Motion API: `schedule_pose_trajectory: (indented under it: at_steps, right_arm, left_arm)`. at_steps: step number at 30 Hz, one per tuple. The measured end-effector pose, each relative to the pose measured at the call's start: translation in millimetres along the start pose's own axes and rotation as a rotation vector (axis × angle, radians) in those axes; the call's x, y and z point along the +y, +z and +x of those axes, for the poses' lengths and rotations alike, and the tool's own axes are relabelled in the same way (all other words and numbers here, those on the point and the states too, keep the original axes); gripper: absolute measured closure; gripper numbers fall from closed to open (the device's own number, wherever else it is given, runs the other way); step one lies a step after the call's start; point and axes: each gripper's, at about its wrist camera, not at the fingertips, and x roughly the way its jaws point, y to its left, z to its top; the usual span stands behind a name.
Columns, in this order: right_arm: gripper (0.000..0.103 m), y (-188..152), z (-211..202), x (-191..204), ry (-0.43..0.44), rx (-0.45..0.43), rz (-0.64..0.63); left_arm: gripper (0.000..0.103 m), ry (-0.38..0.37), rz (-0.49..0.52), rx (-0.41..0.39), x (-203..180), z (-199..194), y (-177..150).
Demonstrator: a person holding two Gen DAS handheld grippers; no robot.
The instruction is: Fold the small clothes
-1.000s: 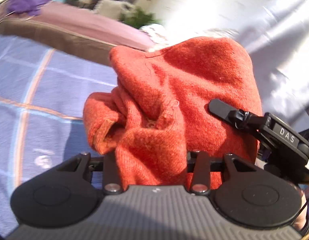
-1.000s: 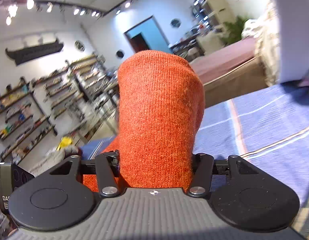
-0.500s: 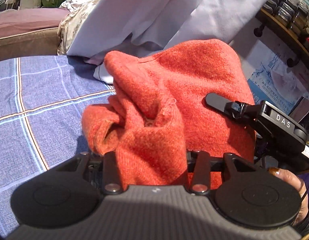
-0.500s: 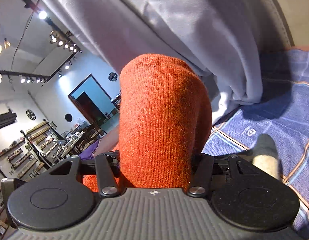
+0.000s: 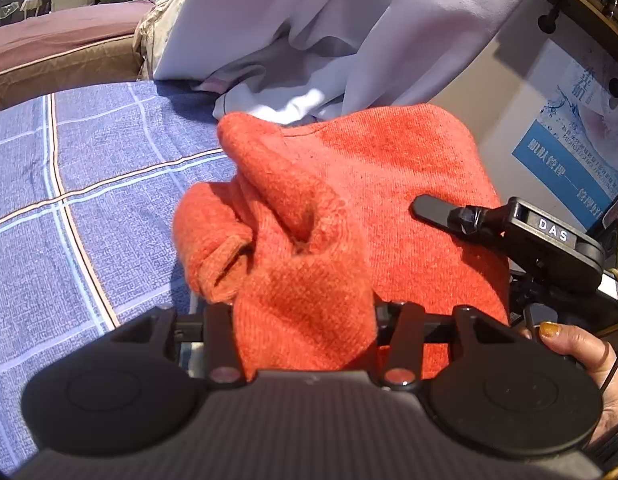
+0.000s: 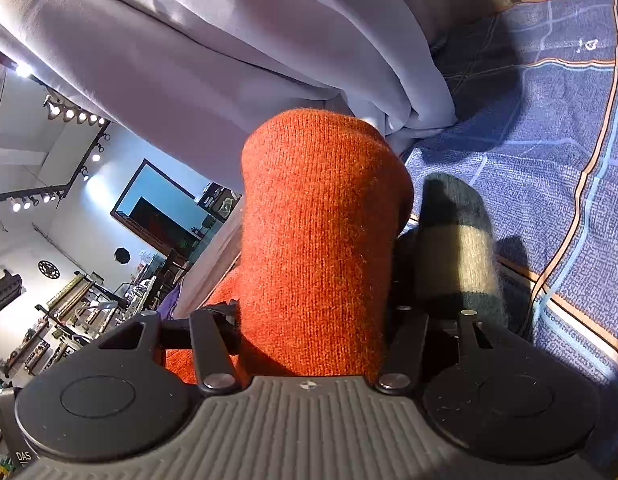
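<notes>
Left wrist view: the left gripper (image 5: pixel 305 320) has the bunched orange knit (image 5: pixel 349 200) between its opening jaws, above the blue cloth (image 5: pixel 89 200). The right gripper (image 5: pixel 433 208) touches the knit.

Right wrist view: wide jaws grip the knit (image 6: pixel 321 240); a grey sock (image 6: pixel 461 240) lies beside.

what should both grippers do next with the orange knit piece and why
Probably lower the orange knit piece onto the blue checked cloth and spread it flat. It hangs bunched between the left gripper, whose jaws are opening, and the right gripper, so no fold can start yet.
</notes>
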Motion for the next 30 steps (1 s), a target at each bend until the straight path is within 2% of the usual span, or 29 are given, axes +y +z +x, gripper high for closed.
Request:
schedule_pose_trajectory:
  at_steps: [6,8,11,15,18,19,20,23,30]
  right_arm:
    - [0.012,6,8,7,-0.008,-0.012,0.000]
    - [0.012,12,-10,-17,-0.036,0.007,0.001]
    - [0.011,7,-3,-16,-0.057,0.019,-0.007]
    - [0.008,4,-5,-15,-0.089,0.022,-0.060]
    - [0.007,6,-5,-16,-0.104,0.024,-0.074]
    - [0.006,6,-5,-16,-0.109,0.024,-0.079]
    - [0.006,6,-4,-17,-0.111,0.024,-0.078]
    - [0.005,0,-8,-27,-0.108,0.021,-0.069]
    - [0.003,-3,-11,-31,-0.115,0.020,-0.074]
  left_arm:
    - [0.055,0.016,0.041,0.002,-4,17,12]
    - [0.051,0.015,0.013,0.025,1,25,9]
    - [0.046,0.008,-0.038,0.037,13,30,2]
    - [0.043,0.012,-0.059,0.038,19,32,-3]
    - [0.032,0.038,-0.044,0.037,19,32,-4]
    - [0.024,0.056,-0.043,0.038,20,31,-3]
    - [0.021,0.062,-0.046,0.039,22,31,-4]
    - [0.020,0.039,-0.087,0.048,28,29,-4]
    - [0.015,0.053,-0.075,0.041,30,24,-4]
